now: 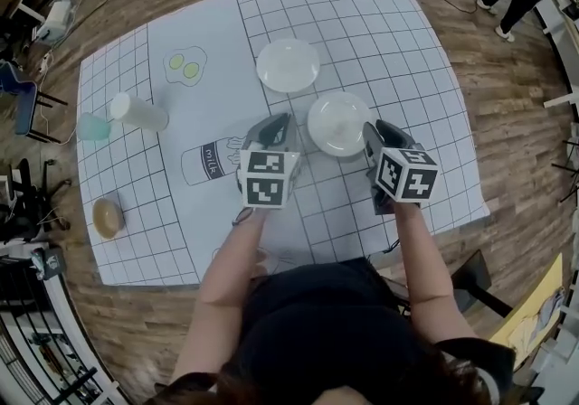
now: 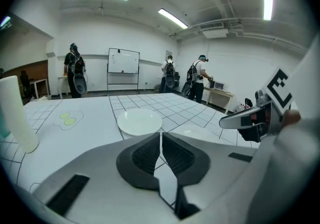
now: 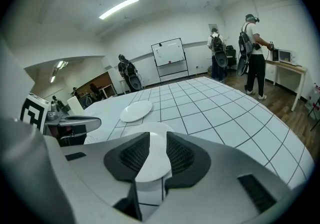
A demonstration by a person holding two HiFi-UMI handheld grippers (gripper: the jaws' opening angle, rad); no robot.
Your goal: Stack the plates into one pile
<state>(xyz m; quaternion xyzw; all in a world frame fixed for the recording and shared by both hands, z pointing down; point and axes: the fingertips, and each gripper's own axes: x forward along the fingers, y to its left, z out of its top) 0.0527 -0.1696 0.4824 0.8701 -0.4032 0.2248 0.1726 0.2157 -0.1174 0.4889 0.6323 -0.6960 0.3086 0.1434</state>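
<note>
Two white plates lie apart on the gridded table mat. The far plate [image 1: 288, 64] [image 2: 139, 121] [image 3: 136, 111] sits toward the back. The near plate [image 1: 339, 123] [image 3: 150, 133] lies between my two grippers, just ahead of them. My left gripper [image 1: 276, 129] [image 2: 160, 140] hovers left of the near plate, its jaws shut with nothing in them. My right gripper [image 1: 371, 136] [image 3: 152, 143] is at that plate's right edge, open; the plate shows through the gap beyond the pads, not gripped.
A white cup [image 1: 138, 111] [image 2: 17, 113] and a teal cup [image 1: 93, 127] are at the left of the mat, a brown bun [image 1: 108, 217] near its front left corner. Egg and milk pictures are printed on the mat. People stand at the room's far side.
</note>
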